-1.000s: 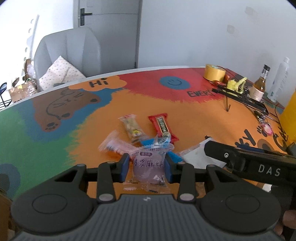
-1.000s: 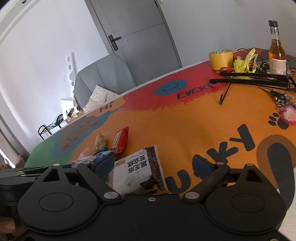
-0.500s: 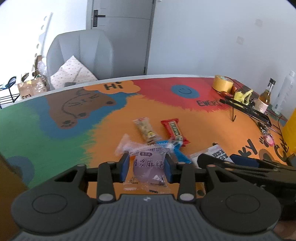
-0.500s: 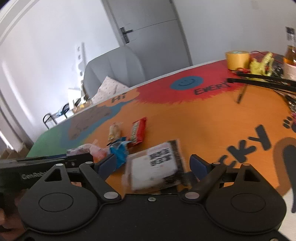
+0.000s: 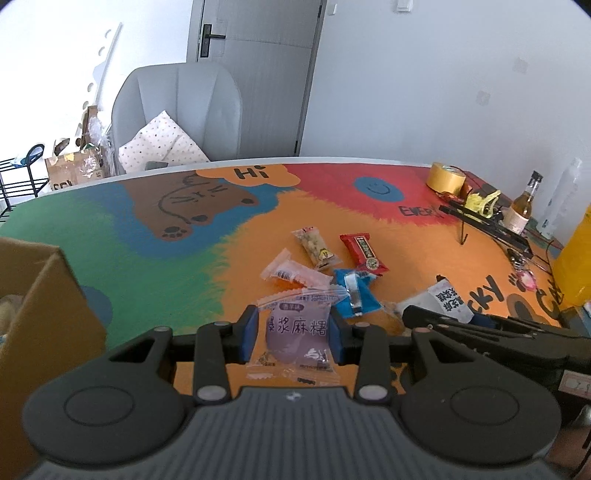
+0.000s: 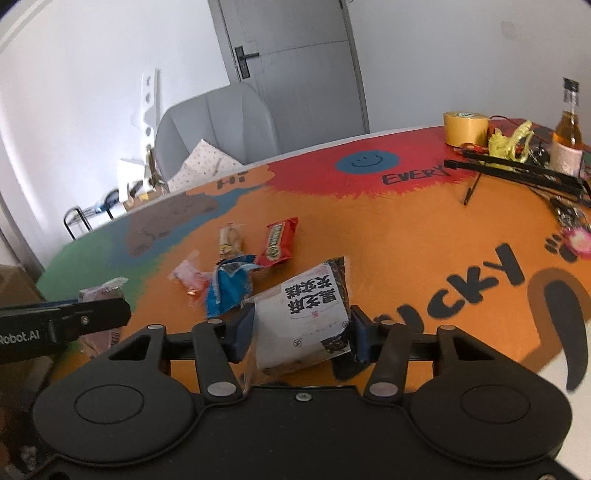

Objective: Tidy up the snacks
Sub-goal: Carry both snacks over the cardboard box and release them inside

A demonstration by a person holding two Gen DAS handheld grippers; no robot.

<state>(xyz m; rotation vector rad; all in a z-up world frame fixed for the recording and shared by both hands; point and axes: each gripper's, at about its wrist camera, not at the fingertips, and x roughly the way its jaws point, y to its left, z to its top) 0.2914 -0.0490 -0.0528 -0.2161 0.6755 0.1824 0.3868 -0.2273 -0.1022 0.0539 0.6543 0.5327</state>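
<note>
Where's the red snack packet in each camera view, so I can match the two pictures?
Left wrist view: the red snack packet lies right of centre, beyond the blue packet.
Right wrist view: the red snack packet lies just left of centre, behind the blue packet.
Shared landmark: the yellow tape roll, far right on the table.

A closed grey panelled door (image 5: 255, 74) with a dark lever handle (image 5: 210, 35) stands between plain white walls (image 5: 443, 81). Before it, a pale grey padded armchair (image 5: 177, 110) holds a dotted white cushion (image 5: 162, 146). Daylight brightens the left side.
</note>
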